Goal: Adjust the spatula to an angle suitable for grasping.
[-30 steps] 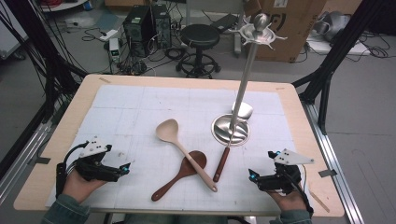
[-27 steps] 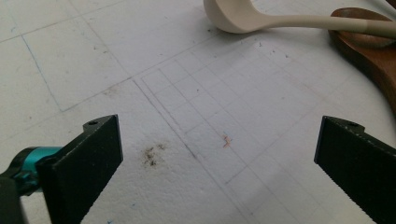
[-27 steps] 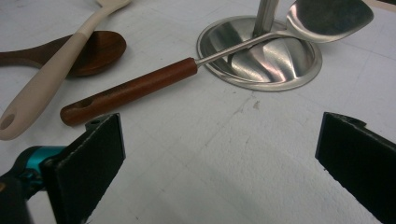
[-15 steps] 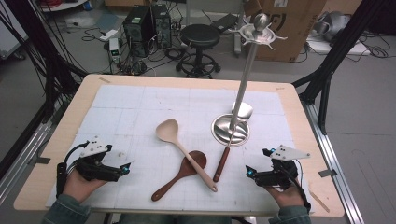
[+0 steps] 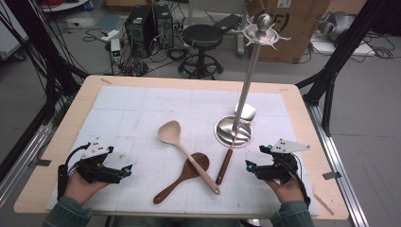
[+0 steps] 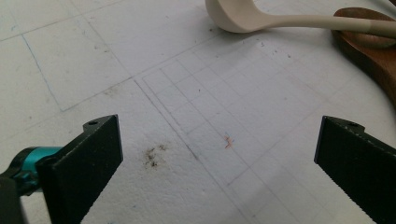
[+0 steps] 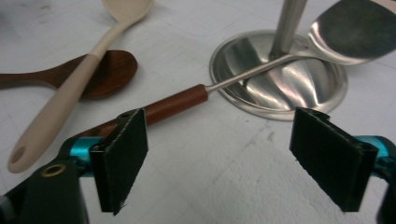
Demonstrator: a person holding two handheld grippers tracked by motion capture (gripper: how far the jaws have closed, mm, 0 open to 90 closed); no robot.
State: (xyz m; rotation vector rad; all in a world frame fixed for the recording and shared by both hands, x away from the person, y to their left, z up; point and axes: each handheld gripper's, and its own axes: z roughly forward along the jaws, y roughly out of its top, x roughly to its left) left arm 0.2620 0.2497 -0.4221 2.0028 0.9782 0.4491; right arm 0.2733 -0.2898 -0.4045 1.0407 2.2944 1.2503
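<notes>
A cream spoon (image 5: 187, 151) lies across a dark wooden spoon (image 5: 182, 177) on the white mat. Right of them a steel ladle with a brown handle (image 5: 226, 163) rests its bowl on the round base (image 5: 233, 132) of a tall steel stand (image 5: 250, 71). My right gripper (image 5: 249, 166) sits open just right of the brown handle (image 7: 175, 105). Its jaws have just been closing, with nothing between them (image 7: 219, 140). My left gripper (image 5: 125, 171) rests open at the front left over bare mat (image 6: 217, 144). The cream spoon (image 6: 243, 18) and the dark spoon (image 6: 369, 51) lie ahead of it.
The white gridded mat (image 5: 142, 109) covers most of the wooden table (image 5: 302, 109). Beyond the far edge stand a black stool (image 5: 202, 38), computer cases (image 5: 146, 21) and a cardboard box (image 5: 302, 23). Black frame posts (image 5: 340, 56) flank the table.
My right gripper has shifted a little to the left and farther from the front edge, toward the brown handle, and its jaws have narrowed slightly. The left gripper has stayed put.
</notes>
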